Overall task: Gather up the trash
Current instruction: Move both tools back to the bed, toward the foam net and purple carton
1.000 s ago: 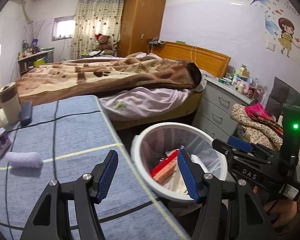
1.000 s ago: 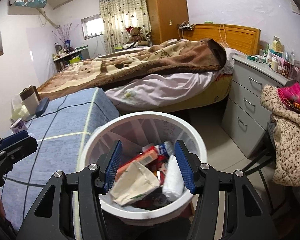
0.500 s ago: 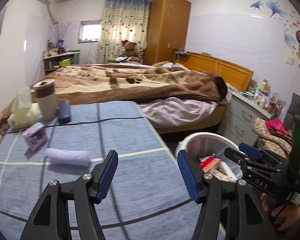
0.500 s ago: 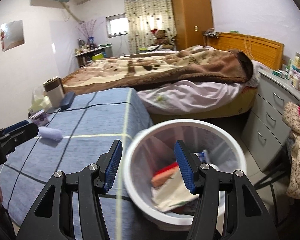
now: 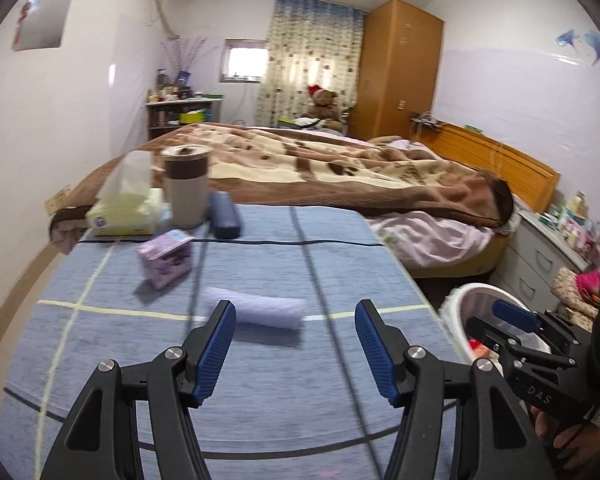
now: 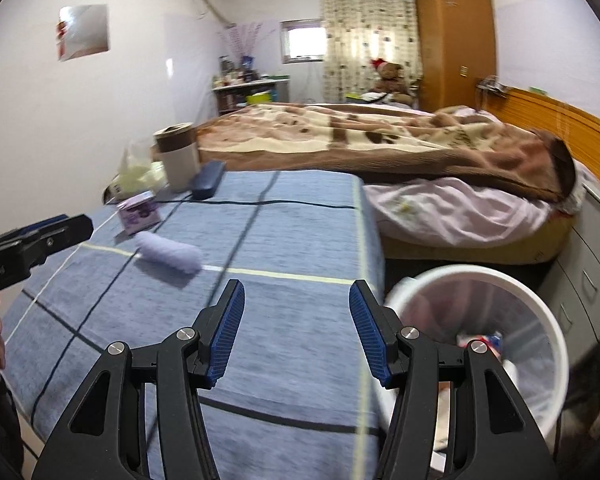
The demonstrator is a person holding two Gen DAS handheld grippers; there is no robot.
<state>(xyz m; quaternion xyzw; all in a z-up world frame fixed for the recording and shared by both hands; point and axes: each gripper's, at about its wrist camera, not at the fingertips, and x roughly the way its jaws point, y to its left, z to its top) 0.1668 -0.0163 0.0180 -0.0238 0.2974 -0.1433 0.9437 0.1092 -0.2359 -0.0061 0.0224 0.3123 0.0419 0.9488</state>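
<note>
A lilac rolled cloth [image 5: 260, 312] lies on the blue checked table [image 5: 280, 380], with a small purple carton [image 5: 166, 258] behind it to the left. My left gripper [image 5: 295, 312] hangs open and empty over the table, just short of the roll. My right gripper [image 6: 297, 292] is open too, over the table's right part, with the roll [image 6: 168, 256] and carton [image 6: 138, 212] off to its left. The white trash bin [image 6: 480, 276] stands on the floor by the table's right edge and holds several pieces of trash.
At the table's far left stand a yellow tissue pack [image 5: 120, 216], a beige tumbler [image 5: 186, 188] and a dark blue case [image 5: 224, 214]. A bed with a brown blanket [image 5: 340, 168] lies beyond the table. Grey drawers [image 6: 596, 256] stand right of the bin.
Both grippers have swung left, away from above the bin and over the table. The bin has slid to the right of both views, and the roll now lies in front of the left gripper.
</note>
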